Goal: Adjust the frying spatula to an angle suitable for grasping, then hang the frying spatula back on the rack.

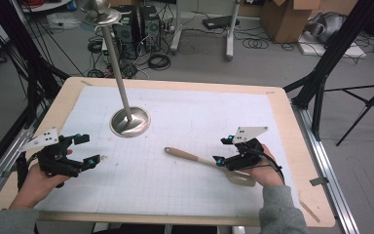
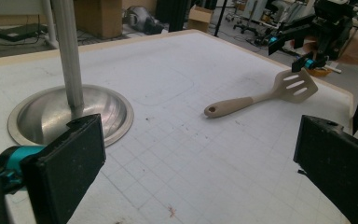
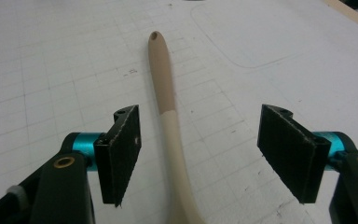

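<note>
Lying across a wide wooden table (image 1: 292,146) is a white gridded mat (image 1: 185,175). Toward its far left stands a polished metal stand with a round domed base and tall pole (image 1: 129,121). Near the mat's right side rests a beige slotted spatula with a long two-tone handle (image 1: 195,158), flat on the mat. The right gripper (image 1: 224,149) straddles its handle, jaws apart, pads clear of it. The left gripper (image 1: 88,148) hovers at the left edge, jaws wide and empty.

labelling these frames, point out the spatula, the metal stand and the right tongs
spatula (image 2: 242,103), left gripper view, on its handle
metal stand (image 1: 137,123), high view, on its round base
right tongs (image 3: 198,156), right gripper view, midway between the open fingertips
</note>
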A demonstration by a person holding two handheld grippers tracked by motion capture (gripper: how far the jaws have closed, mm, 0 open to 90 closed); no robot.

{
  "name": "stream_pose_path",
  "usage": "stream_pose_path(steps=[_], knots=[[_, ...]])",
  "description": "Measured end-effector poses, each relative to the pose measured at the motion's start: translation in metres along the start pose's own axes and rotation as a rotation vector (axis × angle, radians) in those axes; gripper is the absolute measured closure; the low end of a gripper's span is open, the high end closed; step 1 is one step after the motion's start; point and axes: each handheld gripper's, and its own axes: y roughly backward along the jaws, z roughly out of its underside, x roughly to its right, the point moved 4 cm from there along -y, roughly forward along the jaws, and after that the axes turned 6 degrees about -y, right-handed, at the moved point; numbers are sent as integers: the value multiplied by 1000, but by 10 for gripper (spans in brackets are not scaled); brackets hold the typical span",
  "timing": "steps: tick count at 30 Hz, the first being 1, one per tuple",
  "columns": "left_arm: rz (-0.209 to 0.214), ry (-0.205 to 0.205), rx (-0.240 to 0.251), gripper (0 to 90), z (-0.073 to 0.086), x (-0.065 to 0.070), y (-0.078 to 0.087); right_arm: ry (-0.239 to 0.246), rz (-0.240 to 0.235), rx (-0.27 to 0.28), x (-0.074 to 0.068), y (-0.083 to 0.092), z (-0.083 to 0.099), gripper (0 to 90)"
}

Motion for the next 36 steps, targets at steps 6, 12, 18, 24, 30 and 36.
stream_pose_path(steps=[6,12,18,24,30,36], knots=[[-2,-2,7,25,0,-2,-1,2,1,-19,0,-2,2,298],[0,1,12,25,-1,-2,-3,-8,10,-38,1,-1,7,299],[2,-2,4,25,0,-1,-5,8,6,-59,1,-2,10,299],[-16,5,8,25,-1,-3,1,18,3,-78,1,-6,11,299],[-21,-1,14,25,-2,-2,1,29,-4,-96,0,-7,12,299],[-19,-18,19,25,-3,-1,1,34,-10,-115,-1,-9,14,299]])
